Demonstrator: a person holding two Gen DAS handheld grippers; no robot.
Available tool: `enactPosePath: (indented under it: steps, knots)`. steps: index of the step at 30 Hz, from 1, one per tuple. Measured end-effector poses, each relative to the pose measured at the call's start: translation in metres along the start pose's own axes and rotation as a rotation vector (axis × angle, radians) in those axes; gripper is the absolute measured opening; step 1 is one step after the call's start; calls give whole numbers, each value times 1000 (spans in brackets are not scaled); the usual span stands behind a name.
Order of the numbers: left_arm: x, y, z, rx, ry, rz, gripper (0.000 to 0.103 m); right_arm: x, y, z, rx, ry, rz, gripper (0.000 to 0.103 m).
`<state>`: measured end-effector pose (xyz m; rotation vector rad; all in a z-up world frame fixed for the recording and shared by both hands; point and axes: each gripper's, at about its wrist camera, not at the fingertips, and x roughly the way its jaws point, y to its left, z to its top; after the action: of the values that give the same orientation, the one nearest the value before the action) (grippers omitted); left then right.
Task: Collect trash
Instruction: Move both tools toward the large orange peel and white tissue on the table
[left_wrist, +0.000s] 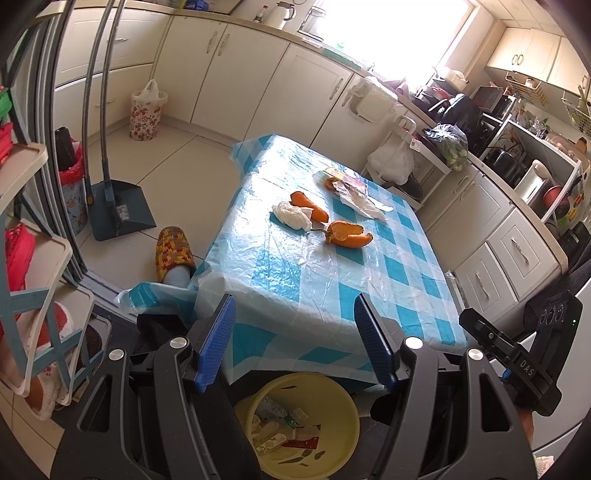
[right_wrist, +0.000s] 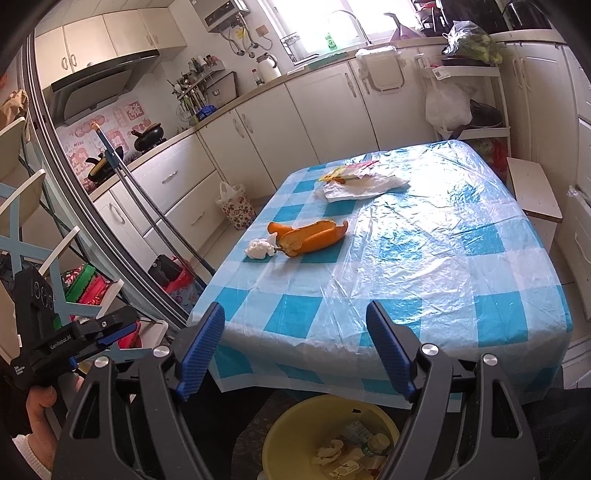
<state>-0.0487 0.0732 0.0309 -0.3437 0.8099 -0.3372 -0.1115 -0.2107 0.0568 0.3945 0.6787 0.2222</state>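
Observation:
A table with a blue-checked plastic cloth (left_wrist: 280, 273) (right_wrist: 424, 266) carries the trash. Orange peel pieces (left_wrist: 347, 236) (right_wrist: 314, 234) lie mid-table, a crumpled white tissue (left_wrist: 293, 215) (right_wrist: 260, 248) beside them. Farther back lies a clear wrapper with a yellow packet (left_wrist: 351, 188) (right_wrist: 360, 181). A yellow basin (left_wrist: 343, 413) (right_wrist: 291, 424) holding several scraps sits on the floor below the near table edge. My left gripper (left_wrist: 293, 332) is open and empty above the basin. My right gripper (right_wrist: 295, 341) is also open with nothing between its blue pads.
A dustpan and broom (left_wrist: 118, 206) stand left of the table, near a slippered foot (left_wrist: 173, 254). A flowered bin (left_wrist: 146, 114) (right_wrist: 236, 206) sits by the cabinets. A shelf rack (left_wrist: 33, 258) fills the left. A white trolley (right_wrist: 465, 92) stands beyond the table.

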Motion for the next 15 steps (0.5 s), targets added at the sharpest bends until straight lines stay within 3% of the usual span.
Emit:
enactPosePath:
  steps: [8, 15]
  knots:
    - [47, -11, 24, 49, 33, 19, 63, 37, -3, 20, -5, 51, -7, 76]
    - [108, -4, 57, 64, 57, 68, 63, 92, -15, 43, 114, 131, 50, 76]
